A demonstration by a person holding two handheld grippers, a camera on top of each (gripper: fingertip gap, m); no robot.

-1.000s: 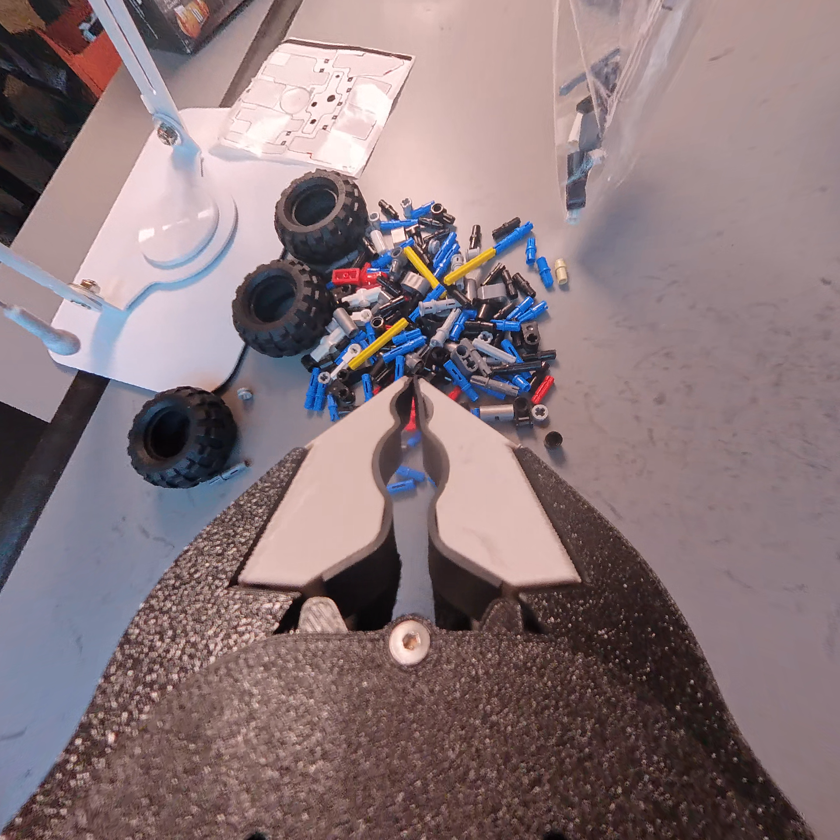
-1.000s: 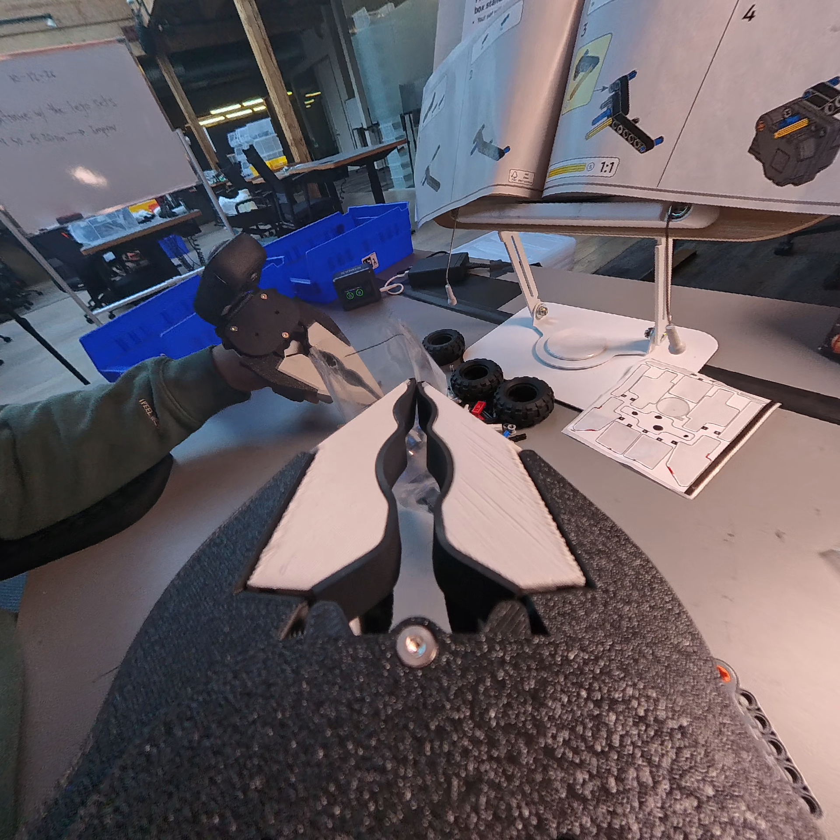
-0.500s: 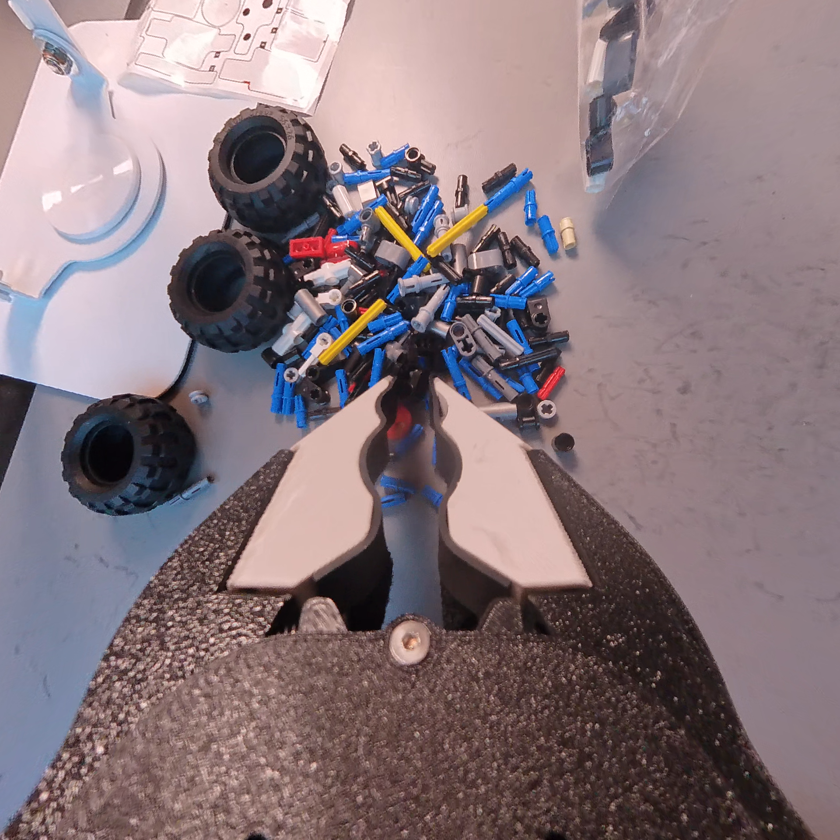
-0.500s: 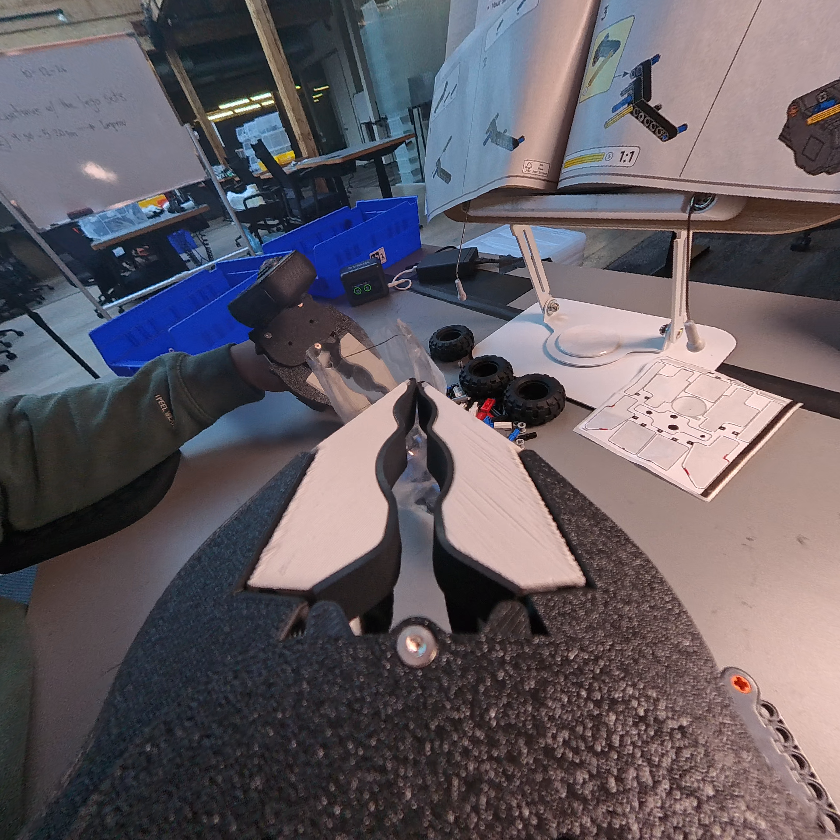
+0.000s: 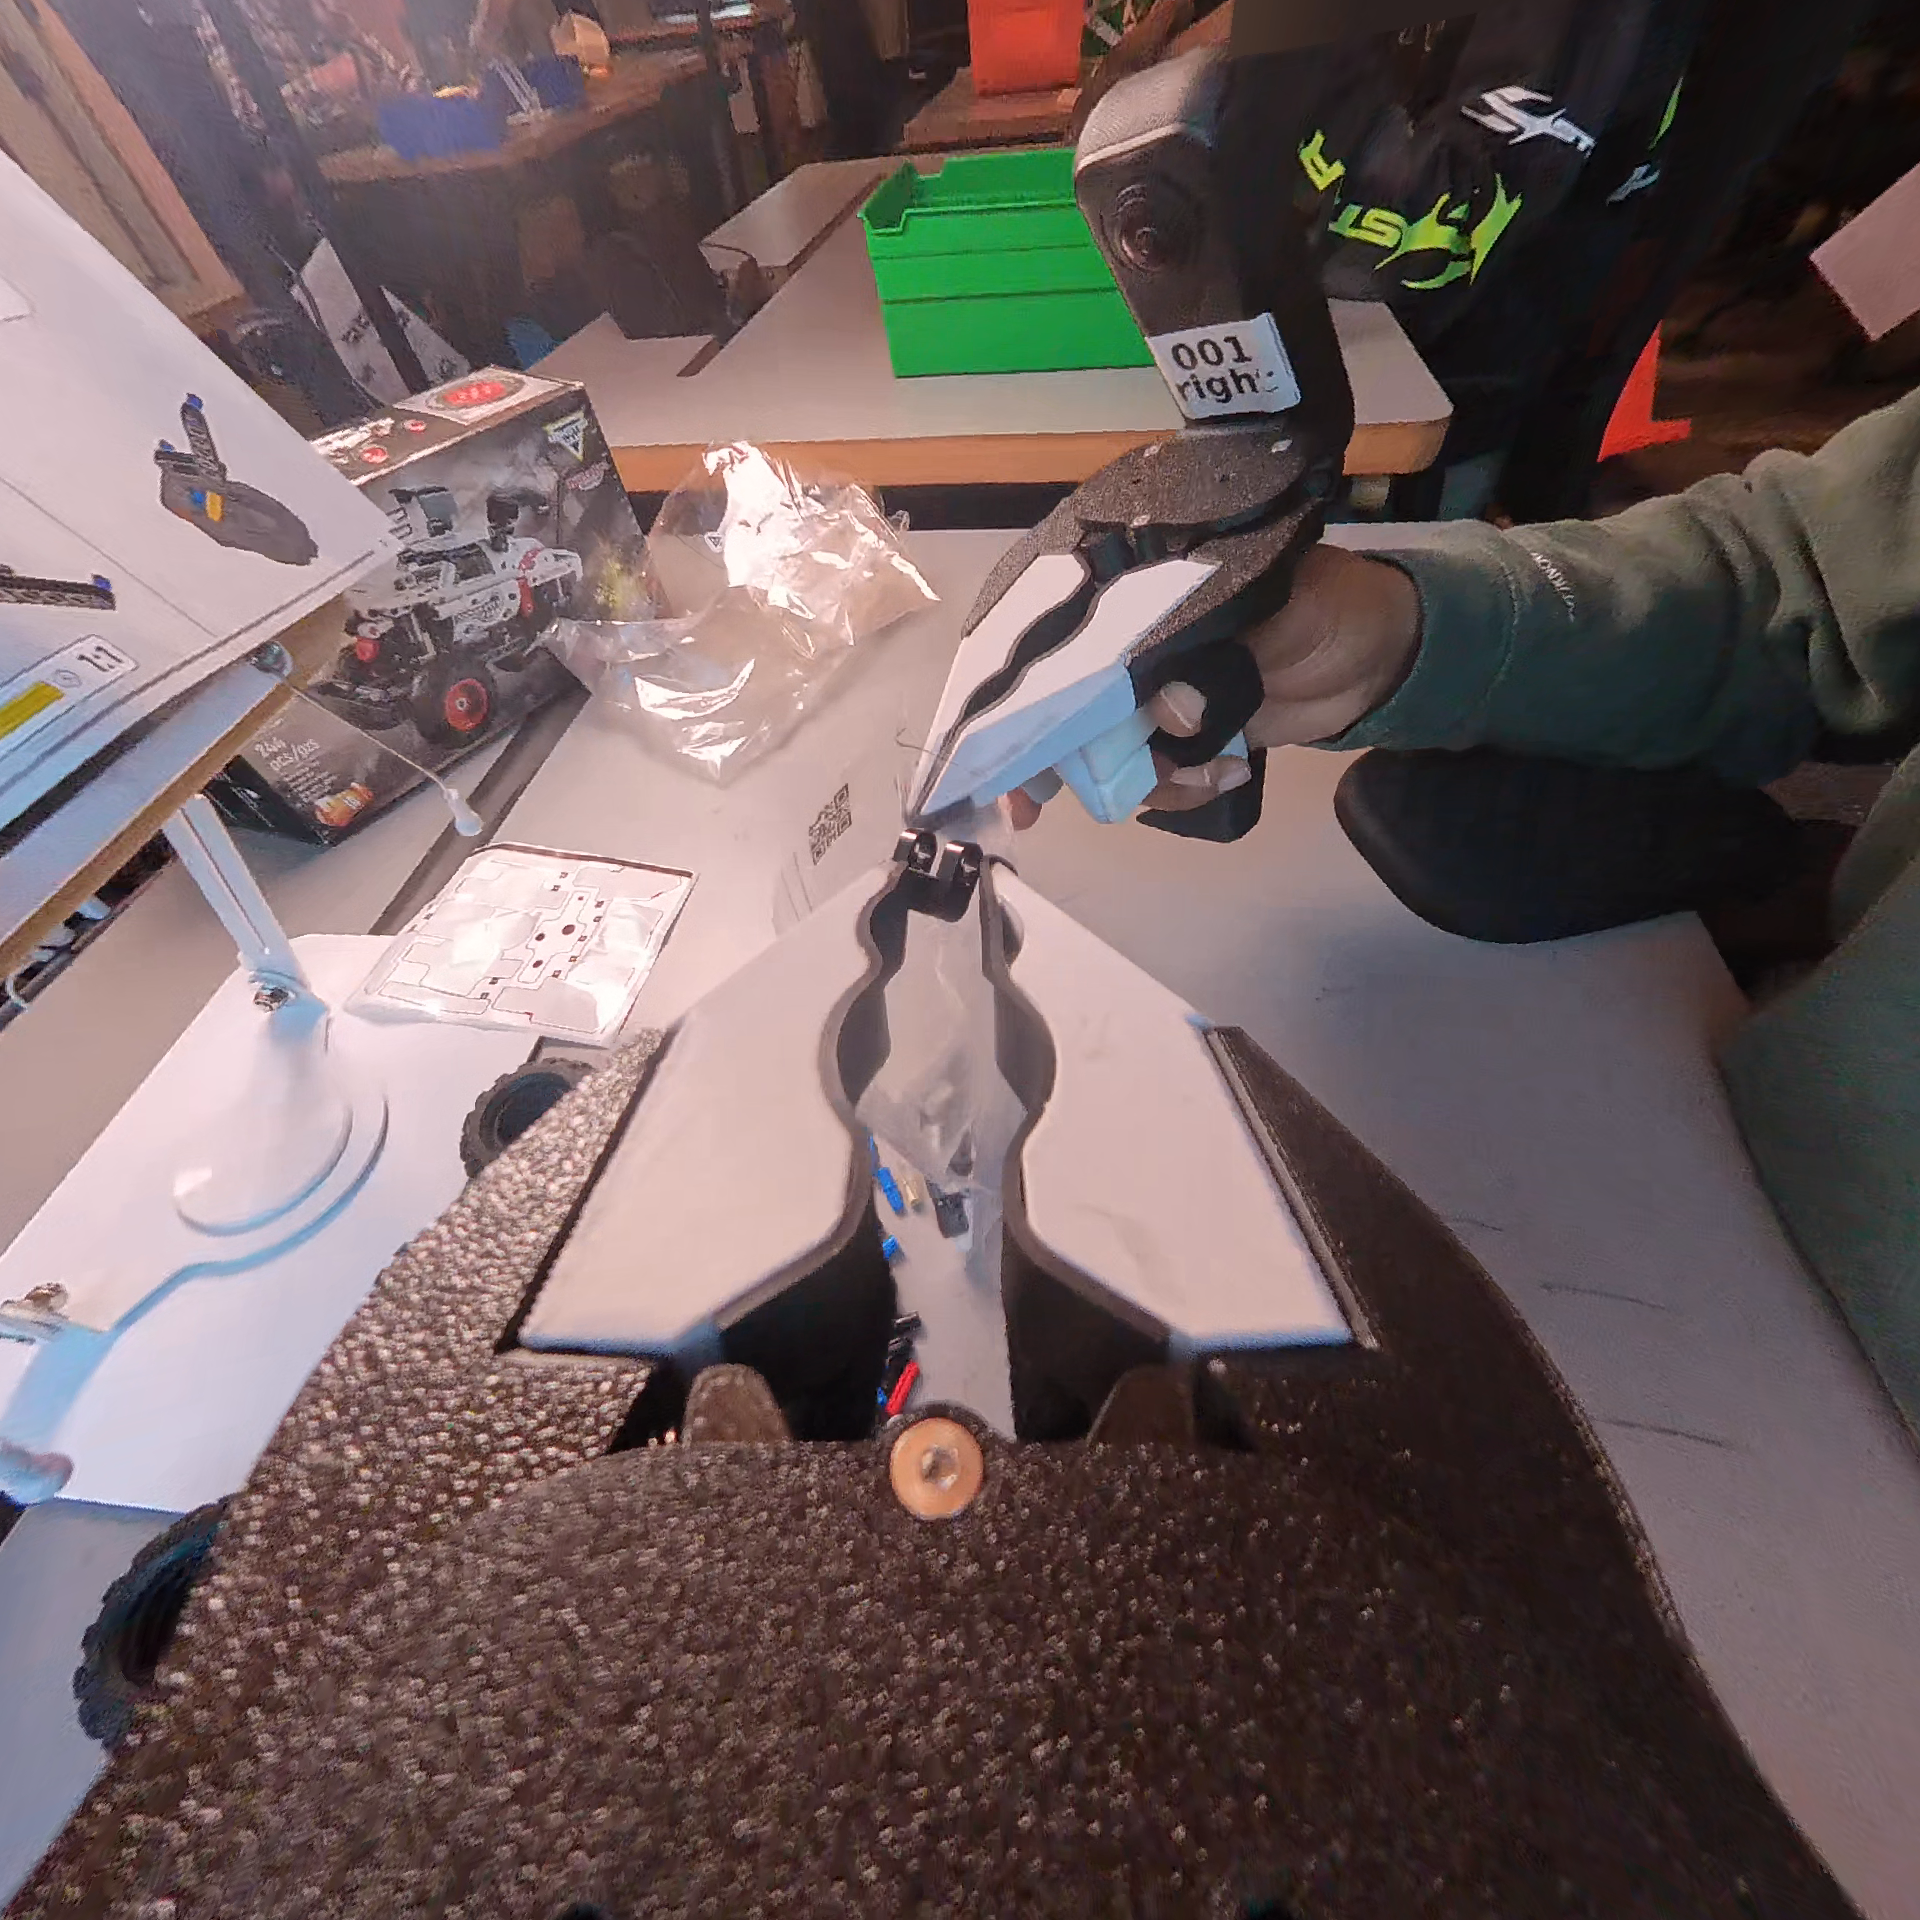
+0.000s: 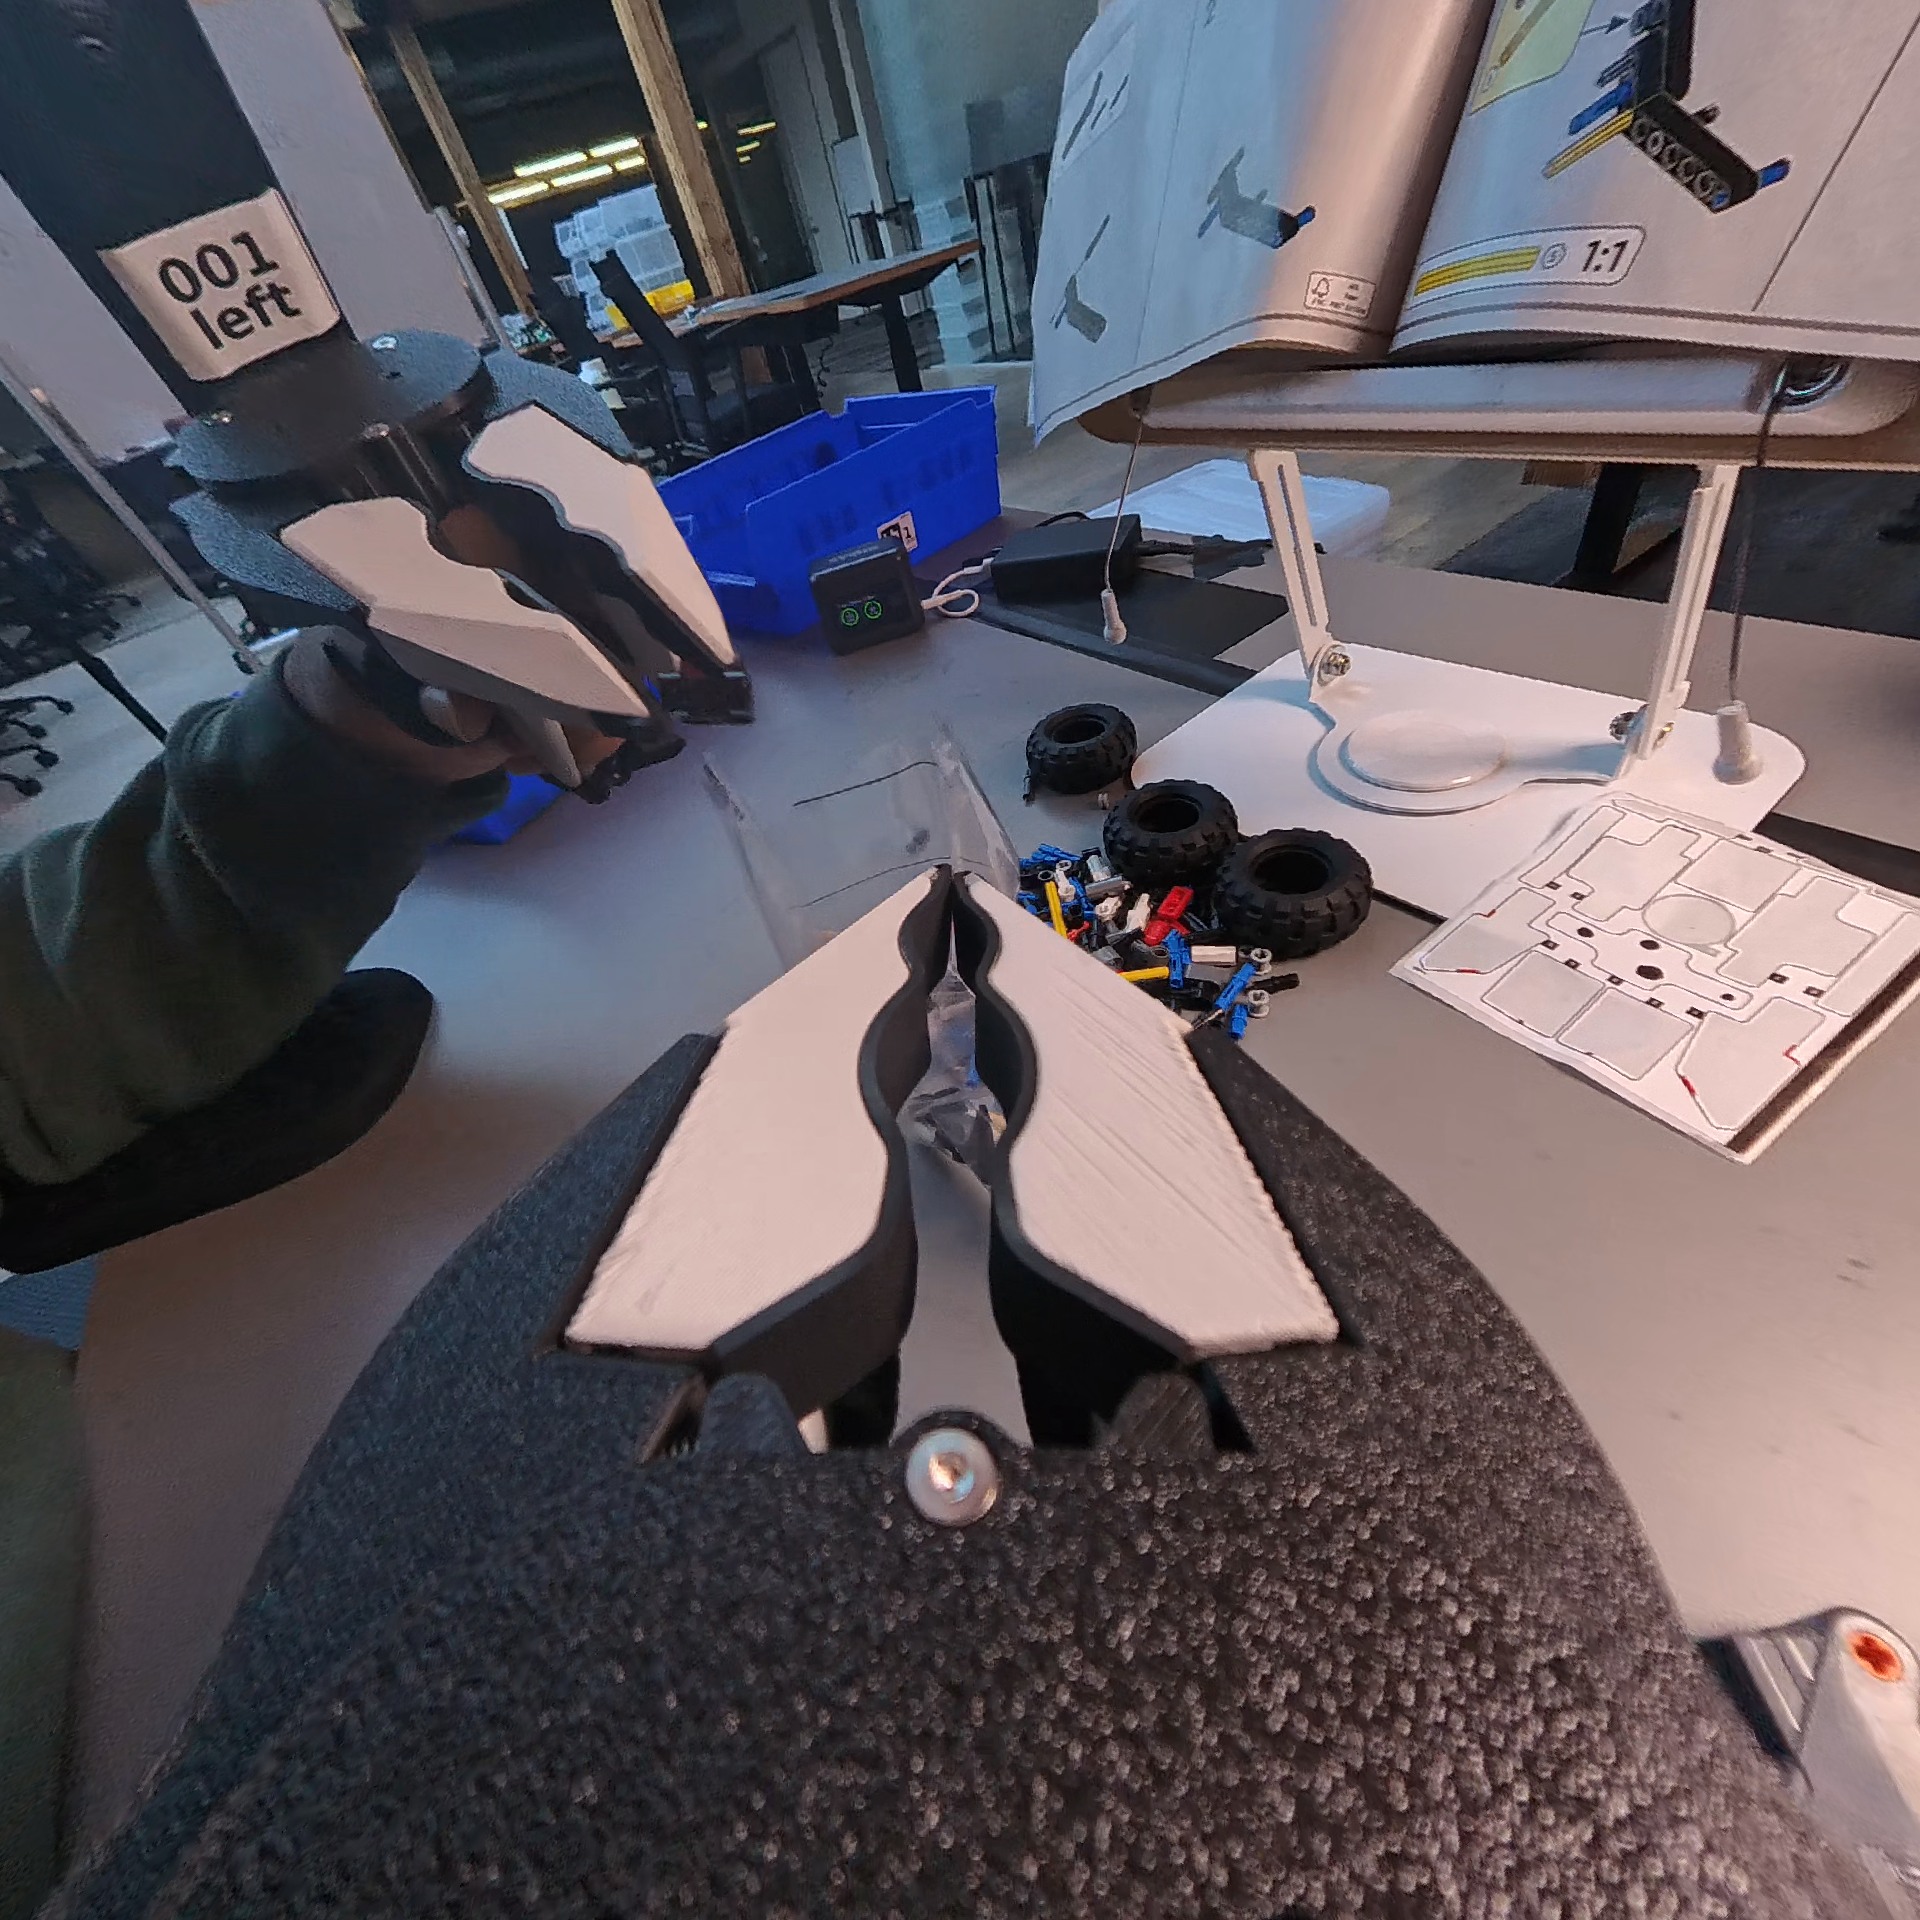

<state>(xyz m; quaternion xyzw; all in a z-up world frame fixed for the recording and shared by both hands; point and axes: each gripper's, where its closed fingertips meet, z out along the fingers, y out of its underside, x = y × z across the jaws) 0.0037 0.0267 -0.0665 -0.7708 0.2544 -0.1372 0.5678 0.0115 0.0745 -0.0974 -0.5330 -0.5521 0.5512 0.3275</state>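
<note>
left gripper [image 5: 938, 891]: clamped on small black piece [image 5: 940, 873], held aloft | right gripper [image 6: 952, 883]: pinching clear plastic bag [image 6: 873, 821] with few small parts inside | loose parts pile [image 6: 1132, 935] on table [image 6: 1558, 1299] beside three tyres [image 6: 1288, 891]

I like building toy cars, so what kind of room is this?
It looks like a workshop or lab where a toy truck kit is being built. A pile of small building pieces and black tyres lie on the grey table, under an open instruction booklet. Blue bins and other desks stand behind.
</note>
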